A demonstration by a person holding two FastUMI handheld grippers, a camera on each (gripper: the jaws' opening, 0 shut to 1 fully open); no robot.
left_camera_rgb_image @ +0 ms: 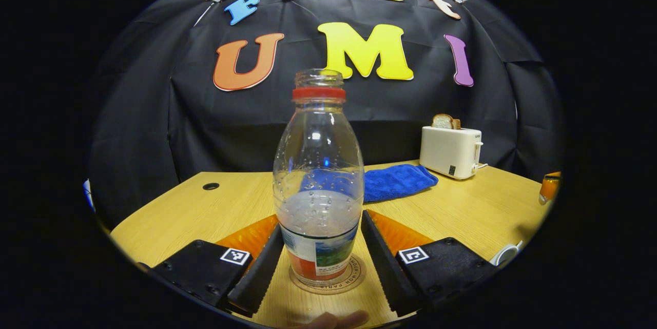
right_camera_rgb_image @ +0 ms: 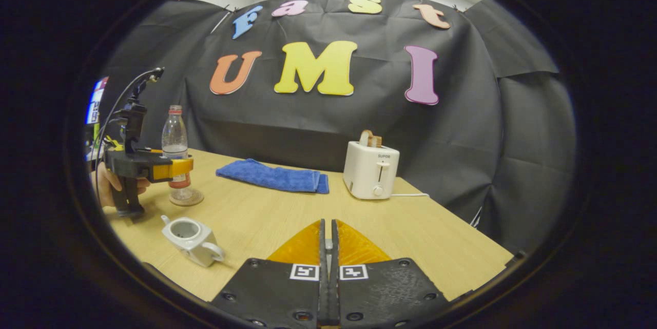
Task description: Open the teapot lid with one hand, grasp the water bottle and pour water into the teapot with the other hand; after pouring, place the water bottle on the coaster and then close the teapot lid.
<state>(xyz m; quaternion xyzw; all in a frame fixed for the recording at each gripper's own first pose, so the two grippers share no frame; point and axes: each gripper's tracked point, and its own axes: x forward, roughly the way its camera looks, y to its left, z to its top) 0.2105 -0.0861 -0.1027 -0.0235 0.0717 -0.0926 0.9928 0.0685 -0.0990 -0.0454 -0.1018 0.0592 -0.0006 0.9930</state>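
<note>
A clear water bottle (left_camera_rgb_image: 318,175) with a red neck ring and no cap stands upright on a round coaster (left_camera_rgb_image: 354,277), about a third full. My left gripper (left_camera_rgb_image: 322,222) has a finger on each side of it, and both tips touch the bottle's lower body. In the right gripper view the bottle (right_camera_rgb_image: 175,144), the coaster (right_camera_rgb_image: 187,199) and the left gripper (right_camera_rgb_image: 172,167), held by a hand, sit at the far left. The white teapot (right_camera_rgb_image: 191,239) stands lidless in front of them. My right gripper (right_camera_rgb_image: 327,222) is shut above the table, and no lid shows between its fingers.
A folded blue towel (right_camera_rgb_image: 272,176) lies at the back of the wooden table (right_camera_rgb_image: 410,226). A white toaster (right_camera_rgb_image: 370,169) with bread in it stands to the towel's right, its cord trailing off. The table's right edge is close behind the toaster.
</note>
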